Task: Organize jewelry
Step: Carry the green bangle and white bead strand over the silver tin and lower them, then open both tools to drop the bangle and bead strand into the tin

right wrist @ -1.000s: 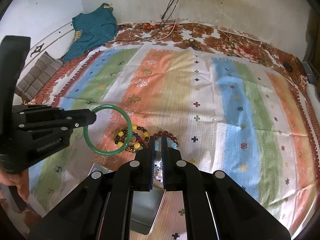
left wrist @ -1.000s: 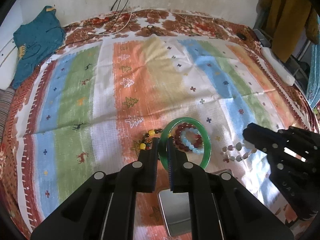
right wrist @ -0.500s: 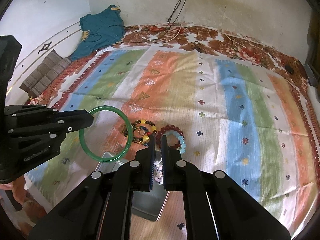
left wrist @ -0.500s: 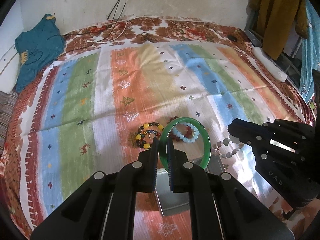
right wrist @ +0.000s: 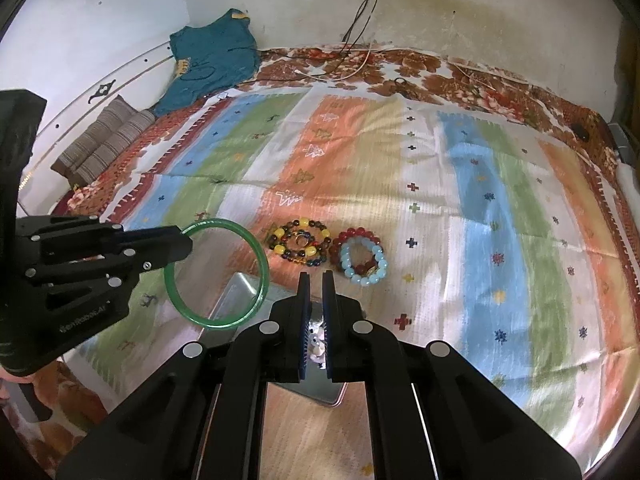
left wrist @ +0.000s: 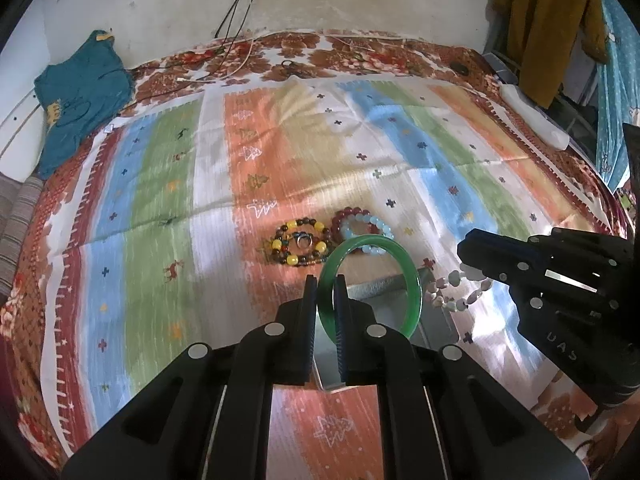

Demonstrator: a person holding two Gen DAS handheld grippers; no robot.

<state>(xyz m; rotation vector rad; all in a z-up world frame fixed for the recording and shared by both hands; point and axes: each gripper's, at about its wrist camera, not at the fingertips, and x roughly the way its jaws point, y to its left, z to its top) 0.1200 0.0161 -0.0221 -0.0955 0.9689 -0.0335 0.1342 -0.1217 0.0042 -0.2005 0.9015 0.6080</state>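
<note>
My left gripper [left wrist: 325, 285] is shut on the rim of a green bangle [left wrist: 416, 296], which hangs over an open metal tin [left wrist: 440, 320] on the striped cloth. To its right, my right gripper [left wrist: 464, 249] is shut on a white bead bracelet [left wrist: 452, 294] that dangles beside the tin. In the right wrist view the white beads [right wrist: 316, 343] show between the fingers of the right gripper [right wrist: 316, 280], above the tin [right wrist: 236, 300]. The left gripper [right wrist: 188, 245] holds the bangle [right wrist: 265, 268] there too. A yellow-and-dark bead bracelet [left wrist: 298, 242] and a red and a pale-blue one [left wrist: 362, 226] lie beyond the tin.
A teal garment [left wrist: 80, 96] lies at the far left corner and cables [left wrist: 240, 52] trail along the wall. A striped cushion [right wrist: 104, 140] sits at the left edge. A white object [left wrist: 532, 116] and hanging clothes [left wrist: 540, 20] stand at the right.
Both grippers have drawn back toward the near edge with their bracelets. The bangle, earlier over the red and blue beads, now hangs over the tin.
</note>
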